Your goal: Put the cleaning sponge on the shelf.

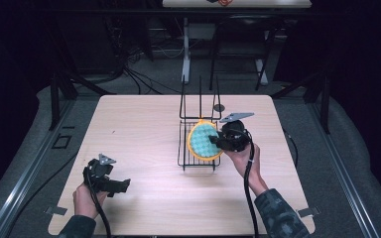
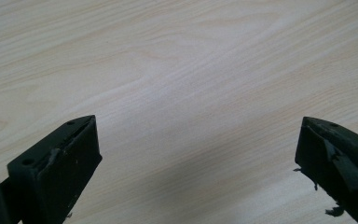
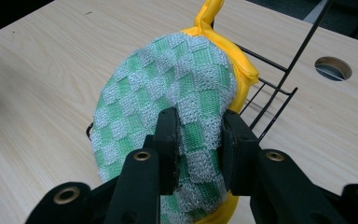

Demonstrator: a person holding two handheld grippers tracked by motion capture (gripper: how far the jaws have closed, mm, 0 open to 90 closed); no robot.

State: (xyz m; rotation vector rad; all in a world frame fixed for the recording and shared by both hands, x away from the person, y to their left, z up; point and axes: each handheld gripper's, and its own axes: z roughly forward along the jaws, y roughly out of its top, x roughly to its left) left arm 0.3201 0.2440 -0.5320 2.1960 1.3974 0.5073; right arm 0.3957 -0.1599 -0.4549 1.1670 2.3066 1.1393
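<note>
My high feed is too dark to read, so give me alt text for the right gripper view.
The right gripper is shut on a round green-checked cloth pad with a yellow rim, bunching its fabric between the jaws. Behind it, a black wire rack stands on the pale wooden table.

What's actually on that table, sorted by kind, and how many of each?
Round green-checked pads with yellow trim: 1, pinched in the right gripper
Black wire racks: 1
Hand-held grippers: 2, the left gripper with jaws apart over bare table
Total: 4
</note>
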